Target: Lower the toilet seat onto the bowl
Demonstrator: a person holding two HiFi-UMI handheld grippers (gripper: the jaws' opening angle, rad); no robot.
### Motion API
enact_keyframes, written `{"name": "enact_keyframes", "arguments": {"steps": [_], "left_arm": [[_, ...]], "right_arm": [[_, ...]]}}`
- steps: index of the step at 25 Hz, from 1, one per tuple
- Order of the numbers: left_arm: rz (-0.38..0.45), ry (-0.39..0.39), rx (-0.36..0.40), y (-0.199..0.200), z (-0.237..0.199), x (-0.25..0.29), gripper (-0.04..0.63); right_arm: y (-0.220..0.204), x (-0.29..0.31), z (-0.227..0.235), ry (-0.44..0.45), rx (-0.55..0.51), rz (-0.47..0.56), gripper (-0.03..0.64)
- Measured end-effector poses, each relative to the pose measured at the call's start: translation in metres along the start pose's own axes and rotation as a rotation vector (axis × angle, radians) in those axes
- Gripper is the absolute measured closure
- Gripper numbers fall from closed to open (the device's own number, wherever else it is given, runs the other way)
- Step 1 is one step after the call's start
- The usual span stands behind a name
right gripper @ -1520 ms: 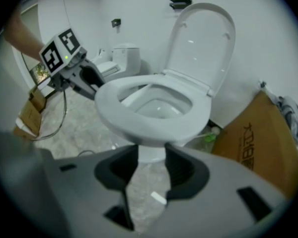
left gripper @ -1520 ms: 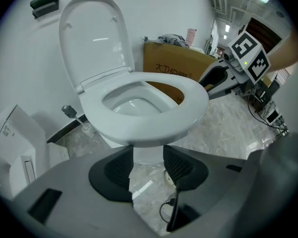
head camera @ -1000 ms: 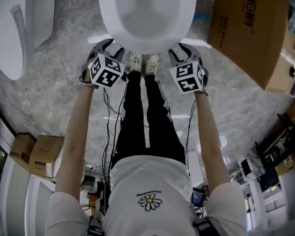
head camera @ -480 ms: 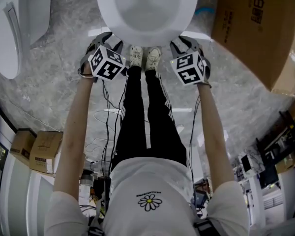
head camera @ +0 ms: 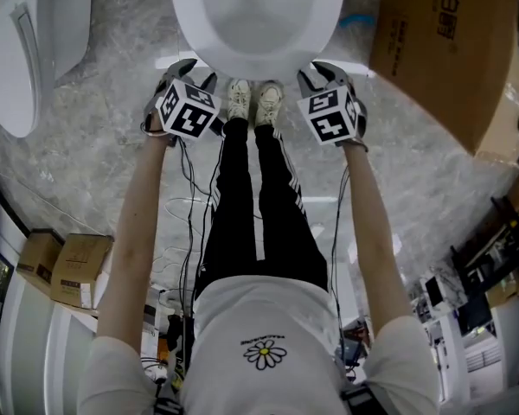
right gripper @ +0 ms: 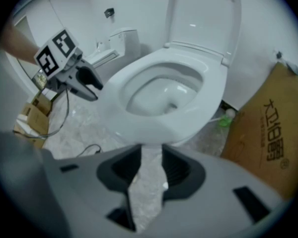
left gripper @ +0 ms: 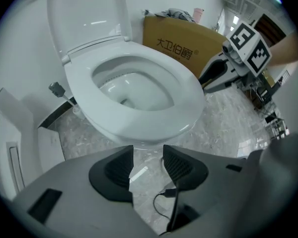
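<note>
The white toilet seat (left gripper: 154,117) lies flat on the bowl (head camera: 258,59), and the lid (left gripper: 87,9) stands upright behind it. My left gripper (head camera: 184,67) hangs at the bowl's front left, pointing steeply down, open with only floor between its pads (left gripper: 120,165). At the front right my right gripper (head camera: 324,69) is also open; its jaws have just been closing a little, with nothing between them. In the right gripper view the seat (right gripper: 156,125) sits just beyond the fingertips (right gripper: 175,163), and neither gripper touches it.
A big cardboard box (head camera: 441,50) stands right of the toilet. A second white fixture (head camera: 17,59) is at the left, small cartons (head camera: 65,266) lower left. Cables (head camera: 186,223) trail over the marble floor. The person's shoes (head camera: 253,102) stand against the bowl's front.
Both grippers have sunk a little at the bowl's front corners. The seat and lid have not moved.
</note>
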State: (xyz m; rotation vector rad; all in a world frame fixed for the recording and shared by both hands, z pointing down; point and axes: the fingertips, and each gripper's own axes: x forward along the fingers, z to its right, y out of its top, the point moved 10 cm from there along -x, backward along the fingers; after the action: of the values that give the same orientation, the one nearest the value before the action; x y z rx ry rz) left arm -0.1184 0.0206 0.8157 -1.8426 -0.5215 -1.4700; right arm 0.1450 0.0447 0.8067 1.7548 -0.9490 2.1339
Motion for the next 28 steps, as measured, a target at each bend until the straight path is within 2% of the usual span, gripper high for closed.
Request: {"name": "enact_keyframes", "arguments": {"steps": [4,8,13,15,17,19,24,28], "left_arm": [[0.129,0.017,-0.184,0.03,-0.003,-0.039,0.386],[0.324,0.093,-0.267,0.082,-0.011,-0.108,0.415],[0.575,0.167,-0.291,0.142,-0.004,-0.225,0.456],[0.692,0.207,-0.298,0.164,0.0,-0.277,0.516],[0.808,0.256,-0.283,0.182,0.005,-0.33,0.56],[0.907,0.31,-0.26,0.193,0.016,-0.38,0.568],[1.142,0.394,-0.281,0.199,0.05,-0.481,0.569],[1.277,0.45,-0.259,0.191,0.071,-0.528,0.57]], "right_arm": [[0.028,-0.039,0.005,-0.079,0.057,0.088,0.471],[0.077,-0.1,0.012,-0.164,0.111,0.24,0.496],[0.135,-0.207,0.014,-0.275,0.177,0.457,0.547],[0.157,-0.256,0.015,-0.319,0.224,0.57,0.565],[0.178,-0.308,0.013,-0.367,0.249,0.691,0.574],[0.191,-0.36,0.003,-0.407,0.256,0.802,0.577],[0.208,-0.457,-0.028,-0.462,0.199,1.028,0.58],[0.214,-0.496,-0.053,-0.46,0.118,1.131,0.58]]}}
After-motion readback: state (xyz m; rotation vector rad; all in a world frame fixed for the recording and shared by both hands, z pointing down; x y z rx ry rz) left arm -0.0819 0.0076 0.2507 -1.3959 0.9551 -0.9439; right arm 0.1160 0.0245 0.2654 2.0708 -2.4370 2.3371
